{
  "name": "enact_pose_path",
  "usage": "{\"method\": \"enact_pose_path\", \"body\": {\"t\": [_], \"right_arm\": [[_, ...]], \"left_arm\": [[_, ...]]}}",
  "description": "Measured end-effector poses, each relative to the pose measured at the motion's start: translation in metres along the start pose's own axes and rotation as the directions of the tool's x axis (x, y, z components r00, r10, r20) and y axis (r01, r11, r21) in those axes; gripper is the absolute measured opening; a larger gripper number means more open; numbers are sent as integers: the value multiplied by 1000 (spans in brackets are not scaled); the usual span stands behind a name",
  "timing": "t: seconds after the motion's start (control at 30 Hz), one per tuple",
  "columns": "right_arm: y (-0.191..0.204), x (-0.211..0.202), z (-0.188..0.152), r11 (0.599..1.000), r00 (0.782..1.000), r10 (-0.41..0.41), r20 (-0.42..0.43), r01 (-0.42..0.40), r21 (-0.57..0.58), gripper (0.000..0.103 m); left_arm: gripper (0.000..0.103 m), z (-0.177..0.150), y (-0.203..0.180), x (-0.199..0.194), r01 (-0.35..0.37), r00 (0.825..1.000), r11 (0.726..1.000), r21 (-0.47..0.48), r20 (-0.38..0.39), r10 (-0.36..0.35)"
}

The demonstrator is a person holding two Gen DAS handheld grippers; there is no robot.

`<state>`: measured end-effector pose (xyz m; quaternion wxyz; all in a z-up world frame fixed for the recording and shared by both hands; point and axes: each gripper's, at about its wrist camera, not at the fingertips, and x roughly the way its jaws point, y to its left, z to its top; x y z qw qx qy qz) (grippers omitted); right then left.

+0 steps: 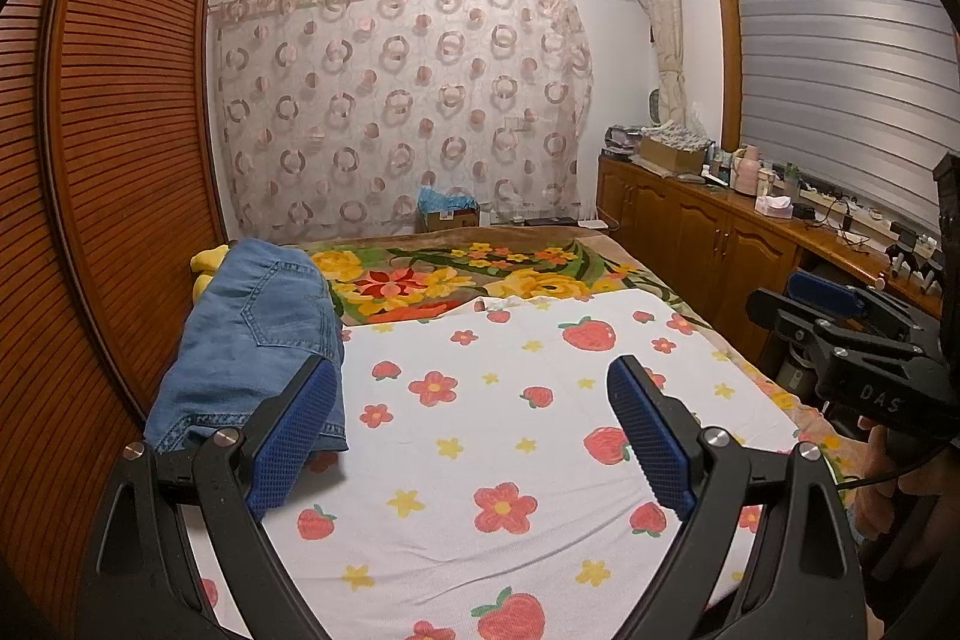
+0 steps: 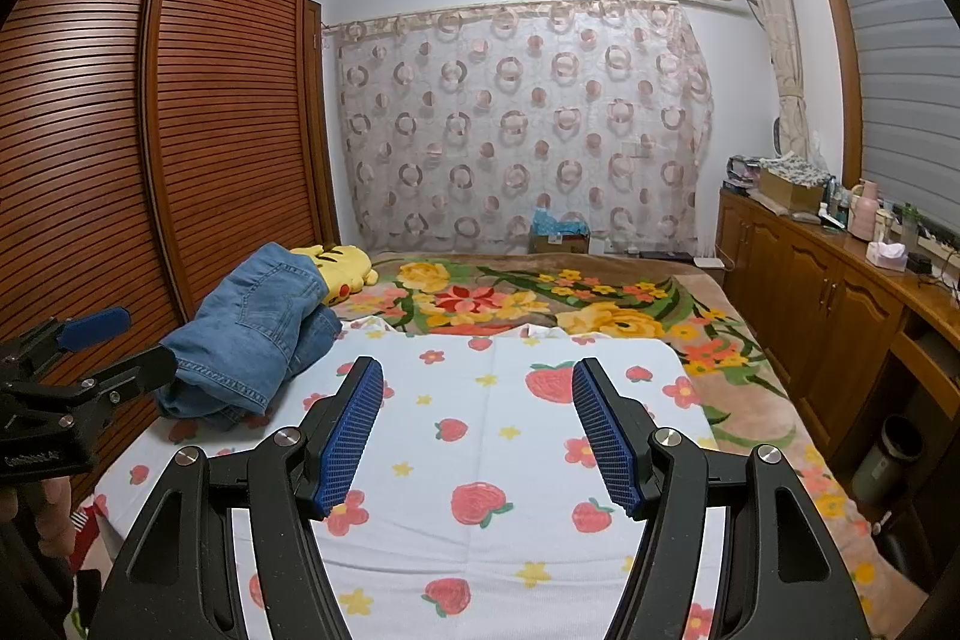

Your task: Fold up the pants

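apparently already bundled, the jeans (image 2: 252,340) lie in a thick folded stack at the left edge of the bed, close to the slatted wardrobe (image 2: 120,130), with one end resting on or against a yellow plush toy (image 2: 336,268); which it is, i cannot tell. that spot looks chosen to keep them off the strawberry sheet (image 2: 510,460), which serves as the open folding area. the fold seems done or nearly so, though the hems at the near end look a bit loose.

the left gripper (image 1: 471,436) hangs above the sheet with its blue fingers (image 1: 294,436) spread wide, gripping nothing; the left finger overlaps the near edge of the jeans in view, but contact cannot be judged. the right gripper (image 2: 477,436) hovers over the middle of the sheet, fingers likewise wide apart and empty, well apart from the jeans.

beyond the sheet lies a floral blanket (image 2: 540,298). past the bed's far end a cardboard box (image 2: 558,241) holds something blue and crumpled. on the counter (image 2: 840,244) at right, an open box (image 2: 786,187) carries patterned fabric, beside bottles and a pink flask (image 2: 864,217).
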<state>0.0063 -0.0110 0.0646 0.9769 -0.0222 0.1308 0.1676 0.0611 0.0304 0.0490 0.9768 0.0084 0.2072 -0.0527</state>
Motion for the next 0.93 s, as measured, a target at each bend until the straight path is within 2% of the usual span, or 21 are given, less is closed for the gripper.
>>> {"method": "enact_pose_path", "body": {"t": [0.93], "right_arm": [[3, -1, 1, 1000, 1000, -4, 2, 4, 1, 68]], "left_arm": [[92, -3, 2, -1, 1, 1000, 1000, -4, 3, -1]]}}
